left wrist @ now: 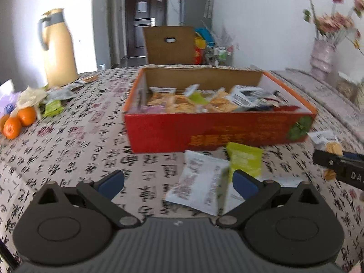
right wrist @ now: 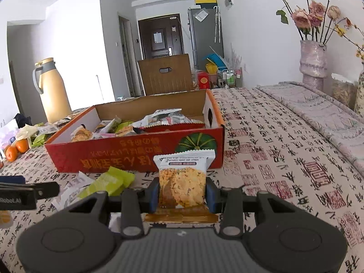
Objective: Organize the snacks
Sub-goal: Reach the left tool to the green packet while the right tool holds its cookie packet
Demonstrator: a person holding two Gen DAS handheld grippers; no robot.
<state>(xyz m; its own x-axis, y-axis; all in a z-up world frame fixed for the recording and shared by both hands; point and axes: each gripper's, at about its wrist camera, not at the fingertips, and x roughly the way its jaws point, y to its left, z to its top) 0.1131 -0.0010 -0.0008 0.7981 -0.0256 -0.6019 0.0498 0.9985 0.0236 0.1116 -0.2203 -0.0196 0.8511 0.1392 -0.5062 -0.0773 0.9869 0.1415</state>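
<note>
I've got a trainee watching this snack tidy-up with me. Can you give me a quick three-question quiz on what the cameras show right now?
1. True or false: the right gripper is clamped on a cracker packet.
2. Which snacks lie on the tablecloth just ahead of the left gripper?
A. two oranges
B. a white packet and a green packet
C. a chocolate bar
3. Fill in: the red box stands ____ on top.

Key
1. True.
2. B: the white packet and the green packet.
3. Open, with snack packets inside.
</note>
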